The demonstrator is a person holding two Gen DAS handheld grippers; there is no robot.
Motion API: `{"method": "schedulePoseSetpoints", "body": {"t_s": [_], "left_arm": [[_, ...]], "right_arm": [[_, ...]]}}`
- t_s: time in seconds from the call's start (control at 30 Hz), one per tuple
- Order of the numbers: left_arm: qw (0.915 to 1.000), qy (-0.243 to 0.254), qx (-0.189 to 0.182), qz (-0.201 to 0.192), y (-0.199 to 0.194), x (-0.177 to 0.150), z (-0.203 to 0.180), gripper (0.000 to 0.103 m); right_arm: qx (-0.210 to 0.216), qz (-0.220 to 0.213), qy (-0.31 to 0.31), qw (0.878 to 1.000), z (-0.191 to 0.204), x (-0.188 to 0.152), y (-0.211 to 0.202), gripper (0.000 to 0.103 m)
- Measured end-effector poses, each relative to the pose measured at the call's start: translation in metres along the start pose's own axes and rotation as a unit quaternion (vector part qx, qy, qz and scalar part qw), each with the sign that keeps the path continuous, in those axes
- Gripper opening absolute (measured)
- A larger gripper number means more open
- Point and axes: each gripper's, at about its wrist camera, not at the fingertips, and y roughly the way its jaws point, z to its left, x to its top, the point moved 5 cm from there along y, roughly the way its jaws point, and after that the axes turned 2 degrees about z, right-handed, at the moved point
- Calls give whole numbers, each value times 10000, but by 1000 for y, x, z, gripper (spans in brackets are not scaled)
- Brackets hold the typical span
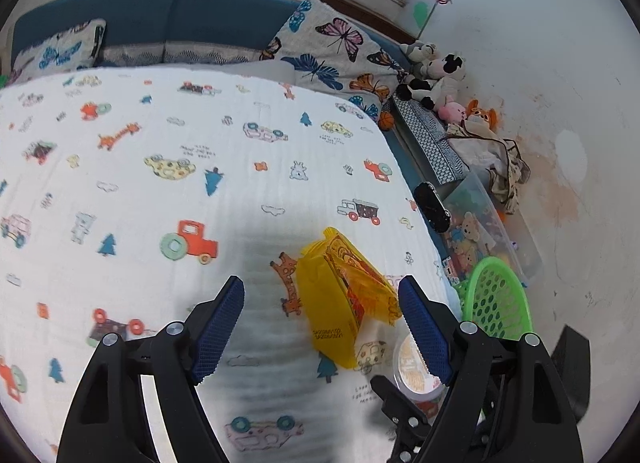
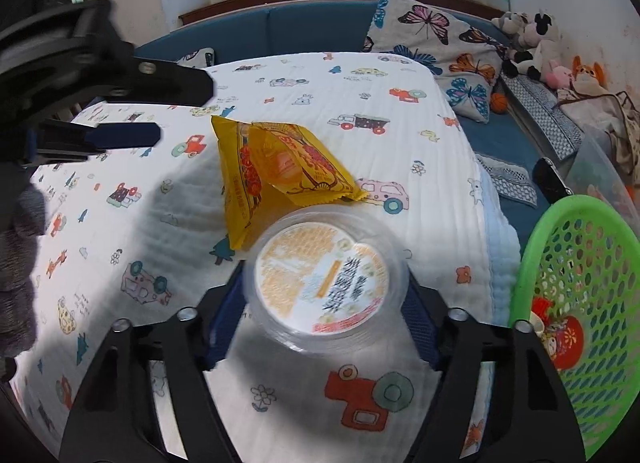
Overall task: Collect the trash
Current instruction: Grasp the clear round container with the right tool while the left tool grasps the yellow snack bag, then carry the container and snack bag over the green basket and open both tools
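Our right gripper [image 2: 326, 303] has its blue pads [image 2: 418, 323] at either side of the clear plastic cup [image 2: 324, 275], whose round printed lid faces the camera. The pads appear to meet its wall, so we judge it gripped, though the cup's own rim hides the contact points. The cup sits low over the printed bedspread [image 2: 360, 115], at the near edge of the bed.

Our left gripper [image 1: 322, 327] stands wide, nothing between the pads touching them. The yellow wrapper [image 1: 344, 295] lies just ahead, nearer the right-hand pad [image 1: 424, 327] than the other, so the gap sits off-centre to its left. Its long axis runs roughly away from us and slightly toward the lower right in the left view, about in line with the fingers; the crinkled flap stands up from the bedspread. In the right view the wrapper [image 2: 276, 175] lies just beyond the cup, touching or nearly touching it.

The green basket [image 2: 580, 303] stands just off the bed's right edge, beside the right gripper and well nearer to it than to the left. It already holds a red packet [image 2: 560, 339]. We judge the cup goes there first, a short swing rightward; the left gripper needs to shift right before closing on the wrapper.
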Motion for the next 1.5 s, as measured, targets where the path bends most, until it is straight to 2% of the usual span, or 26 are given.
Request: {"method": "schedulePoseSetpoints", "body": {"t_s": [0.47,0.77,0.97,1.1,1.2,1.5], "left_arm": [[9983,-496,-254,182,42,9,-9,77],[9967,-734,-159,313,61,7,-8,71],[9949,-924,-187,354,67,6,-3,57],[9942,-971,-278,379,69,3,-4,34],[9938,-995,-373,330,66,1,-6,24],[9957,-732,-549,141,39,-3,-22,19]], "right_arm": [[68,-264,122,9996,-18,-13,-35,67],[81,-354,162,9992,-24,-18,-46,67],[55,-392,190,9990,-28,-22,-53,67],[26,-420,237,9988,-32,-25,-58,67],[9,-446,295,9986,-36,-27,-63,67],[-87,-565,473,9972,-49,-37,-82,67]]}}
